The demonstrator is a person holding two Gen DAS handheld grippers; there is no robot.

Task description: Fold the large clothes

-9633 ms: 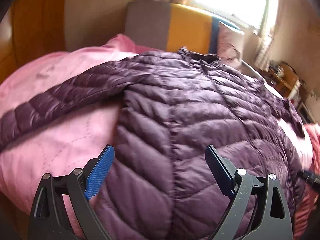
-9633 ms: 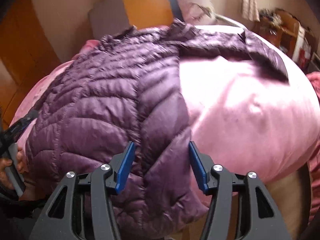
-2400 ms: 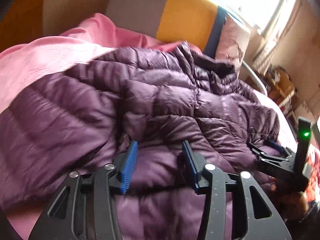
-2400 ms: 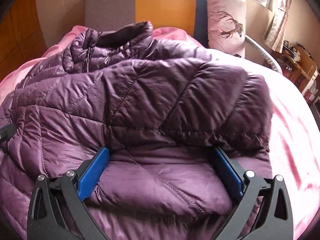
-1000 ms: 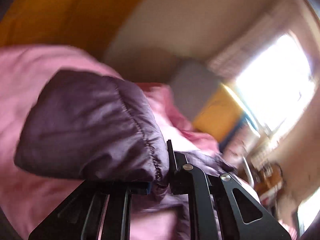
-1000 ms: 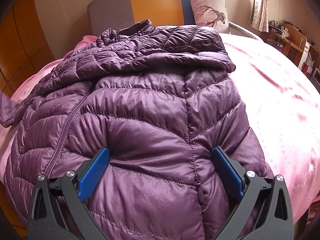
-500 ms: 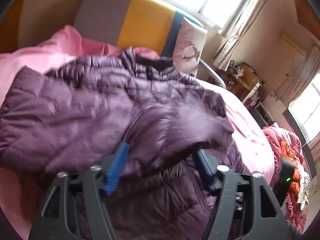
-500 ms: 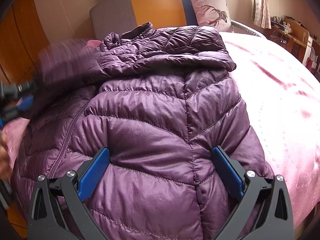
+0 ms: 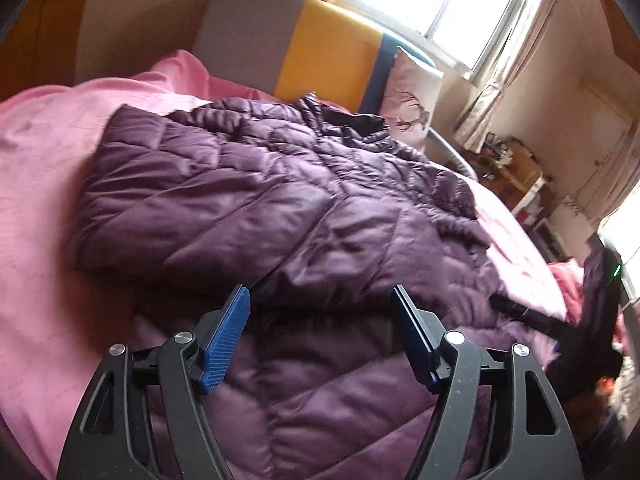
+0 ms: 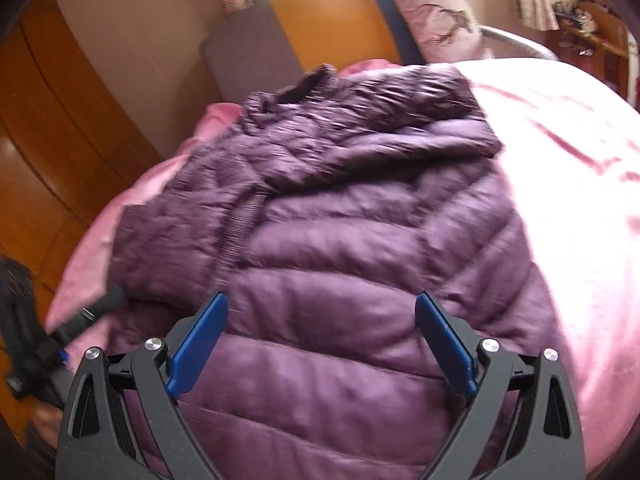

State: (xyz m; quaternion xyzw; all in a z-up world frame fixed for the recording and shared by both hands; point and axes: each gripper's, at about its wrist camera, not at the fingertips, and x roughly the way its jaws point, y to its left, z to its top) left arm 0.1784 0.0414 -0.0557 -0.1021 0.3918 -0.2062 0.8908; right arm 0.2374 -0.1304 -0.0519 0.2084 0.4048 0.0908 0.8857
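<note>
Left tongs [image 9: 320, 312] stand released, their jaws having just been opening; nothing is clamped between the blue pads [image 9: 226, 340], which hang just above the purple down jacket [image 9: 280, 208]. Right tongs [image 10: 320, 328] are likewise released, jaws having just drawn in slightly but standing wide, with the jacket's lower body below and between them and no pinch visible.

Position of the garment: directly ahead of both tongs, lying on the pink bedspread [image 9: 36, 200]. Just beyond the left tongs a sleeve [image 9: 192, 200] lies folded across the chest. Beyond the right tongs the other sleeve [image 10: 400, 132] lies across the upper body near the collar [image 10: 304, 84].

Step in hand, as judged: both sleeves are folded in and the second has been let go. The next move probably calls for each tongs to pinch the hem near its corner and carry it toward the collar, keeping the sleeves trapped inside; the slippery, puffy fabric may spring back.

Limits of view: the hem sits under the tongs and is cut off in both views. The right view is motion-blurred. The opposite gripper appears only as a dark smear at each frame edge. Headboard [image 9: 320, 40] and pillow [image 10: 432, 8] lie farthest off.
</note>
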